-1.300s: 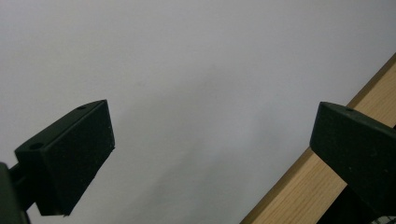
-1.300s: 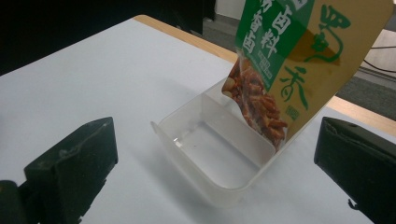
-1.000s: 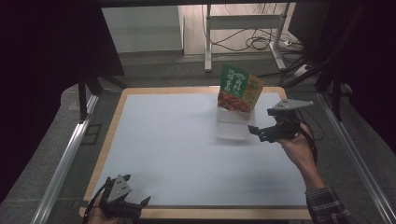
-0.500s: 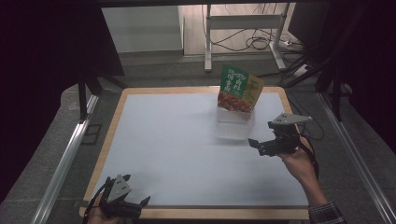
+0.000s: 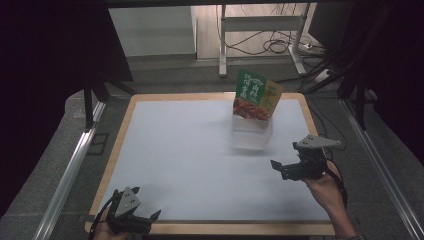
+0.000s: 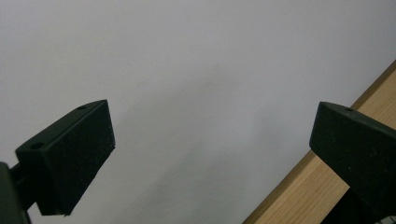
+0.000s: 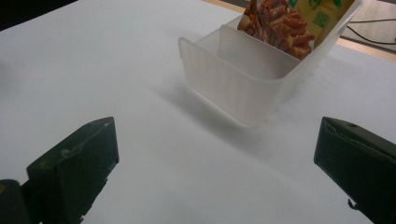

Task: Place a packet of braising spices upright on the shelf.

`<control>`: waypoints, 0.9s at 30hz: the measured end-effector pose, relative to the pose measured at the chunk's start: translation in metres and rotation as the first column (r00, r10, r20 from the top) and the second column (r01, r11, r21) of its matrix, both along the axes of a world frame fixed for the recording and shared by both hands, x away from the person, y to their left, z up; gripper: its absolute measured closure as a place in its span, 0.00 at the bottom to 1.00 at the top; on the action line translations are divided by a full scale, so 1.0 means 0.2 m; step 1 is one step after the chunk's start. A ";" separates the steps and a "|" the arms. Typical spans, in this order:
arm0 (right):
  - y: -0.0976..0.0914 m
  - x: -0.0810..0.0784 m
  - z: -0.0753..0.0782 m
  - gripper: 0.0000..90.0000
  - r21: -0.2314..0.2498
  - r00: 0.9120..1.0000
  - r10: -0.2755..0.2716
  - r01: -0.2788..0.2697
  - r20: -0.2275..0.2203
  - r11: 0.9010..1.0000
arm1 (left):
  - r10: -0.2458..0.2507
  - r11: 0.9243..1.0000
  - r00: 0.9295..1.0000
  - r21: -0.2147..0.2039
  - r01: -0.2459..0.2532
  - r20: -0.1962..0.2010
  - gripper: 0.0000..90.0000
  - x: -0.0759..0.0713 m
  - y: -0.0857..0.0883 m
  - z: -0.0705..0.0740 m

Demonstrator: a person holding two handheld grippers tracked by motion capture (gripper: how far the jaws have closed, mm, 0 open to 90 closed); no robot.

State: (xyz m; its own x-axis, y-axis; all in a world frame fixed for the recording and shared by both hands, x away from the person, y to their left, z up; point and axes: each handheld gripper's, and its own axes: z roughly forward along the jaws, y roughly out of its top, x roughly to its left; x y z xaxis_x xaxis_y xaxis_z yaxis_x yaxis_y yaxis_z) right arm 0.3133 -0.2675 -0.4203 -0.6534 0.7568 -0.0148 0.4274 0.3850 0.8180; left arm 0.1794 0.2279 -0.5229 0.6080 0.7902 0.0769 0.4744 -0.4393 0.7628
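A: Right gripper (image 5: 284, 170)?
B: Jaws wide, holding nothing, hovering near the tabletop's (image 5: 180, 165) right edge, just short of the bin (image 5: 251, 135).
A: Bin?
B: Translucent white plastic box, ribbed wall, rounded corners, a divider inside. Stands toward the far right corner. A glossy green-and-yellow snack pouch (image 5: 256, 95) stands in its far compartment, leaning back.
A: Left gripper (image 5: 142, 220)?
B: Jaws wide, empty, at the near left corner over the wooden border.
A: Surface?
B: Matte white sheet, pale wood rim.
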 end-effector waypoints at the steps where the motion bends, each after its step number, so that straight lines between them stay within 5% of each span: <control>1: 0.00 -0.01 0.00 0.00 -0.002 1.000 -0.003 0.003 0.004 1.000 | 0.000 1.000 1.000 0.001 0.000 0.000 0.00 0.00 0.00 0.00; 27: -0.07 -0.29 -0.15 0.00 -0.005 0.998 -0.018 0.018 0.052 1.000 | 0.006 1.000 1.000 0.016 -0.006 0.002 0.00 0.00 -0.01 0.00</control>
